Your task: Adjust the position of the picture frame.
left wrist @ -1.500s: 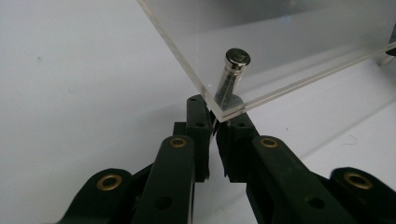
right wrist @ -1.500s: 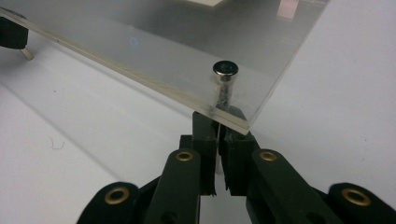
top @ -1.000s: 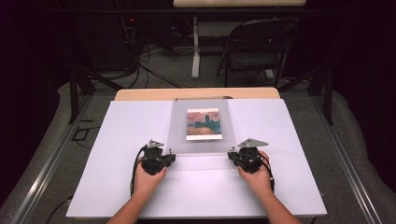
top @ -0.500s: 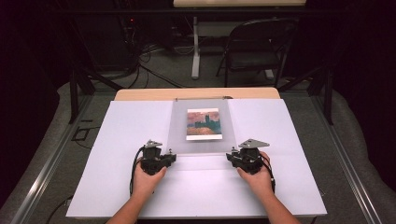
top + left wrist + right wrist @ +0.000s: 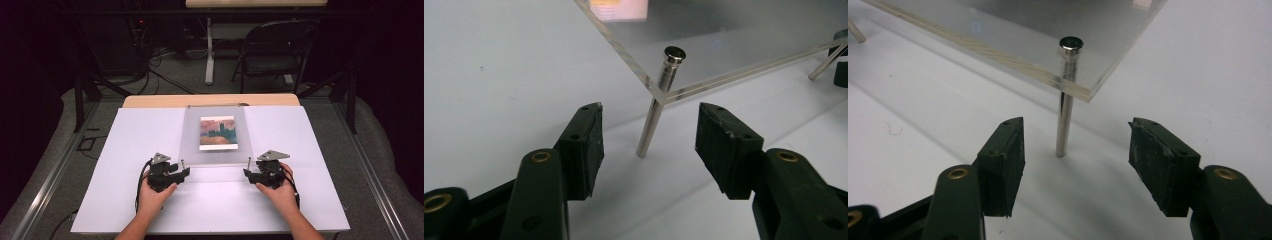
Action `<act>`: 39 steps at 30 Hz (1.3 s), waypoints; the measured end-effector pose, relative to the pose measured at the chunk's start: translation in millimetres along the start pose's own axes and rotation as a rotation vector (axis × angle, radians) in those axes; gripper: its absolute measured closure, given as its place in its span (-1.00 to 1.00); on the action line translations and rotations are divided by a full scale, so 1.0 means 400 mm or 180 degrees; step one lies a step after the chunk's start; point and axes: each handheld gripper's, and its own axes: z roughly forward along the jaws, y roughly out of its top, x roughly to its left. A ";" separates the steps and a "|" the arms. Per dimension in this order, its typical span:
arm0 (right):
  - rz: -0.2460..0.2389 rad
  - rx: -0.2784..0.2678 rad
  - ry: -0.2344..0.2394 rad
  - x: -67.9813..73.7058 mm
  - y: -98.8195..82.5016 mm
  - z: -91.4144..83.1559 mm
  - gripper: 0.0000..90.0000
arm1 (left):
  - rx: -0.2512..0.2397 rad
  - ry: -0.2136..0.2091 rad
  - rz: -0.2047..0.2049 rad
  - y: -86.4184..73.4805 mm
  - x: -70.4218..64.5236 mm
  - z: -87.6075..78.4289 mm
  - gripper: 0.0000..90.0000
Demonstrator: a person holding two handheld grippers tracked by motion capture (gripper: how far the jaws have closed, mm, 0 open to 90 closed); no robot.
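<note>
Evidently both grippers have just been opening, each left gripper (image 5: pixel 649 137) and right gripper (image 5: pixel 1075 150) straddling, untouched, a slippery thin metal leg (image 5: pixel 655 107) under the rigid, scratch-prone acrylic panel (image 5: pixel 216 150) ahead; grip legs low

both hands low, left gripper (image 5: pixel 181 172) and right gripper (image 5: pixel 248 172) facing inward, fingers (image 5: pixel 585 142) just opened, gripping nothing.

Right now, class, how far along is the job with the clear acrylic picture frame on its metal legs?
Done: the clear acrylic frame stands on the white table, propped on its thin metal legs. In hand: the left gripper and right gripper have just been opening, each leg between the jaws, untouched. Left: drawing both hands away.
</note>
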 end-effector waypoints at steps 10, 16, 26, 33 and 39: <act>-0.0063 0.0073 0.0058 0.016 -0.007 -0.030 -0.14 | 0.0012 0.0118 0.0053 -0.012 -0.011 -0.020 -0.05; -0.0029 0.0078 0.0134 0.014 -0.013 -0.050 -0.14 | 0.0034 0.0153 0.0022 -0.019 -0.006 -0.040 -0.05; -0.0019 0.0118 0.0210 0.004 -0.011 -0.086 -0.15 | -0.0008 0.0099 -0.0117 -0.017 0.016 -0.077 -0.06; -0.0023 0.0082 0.0279 -0.001 -0.005 -0.124 -0.04 | -0.0049 0.0164 -0.0037 -0.005 0.026 -0.109 -0.05; -0.0136 0.0124 0.0242 -0.014 0.014 -0.142 0.03 | -0.0020 0.0281 -0.0049 0.031 0.037 -0.124 -0.08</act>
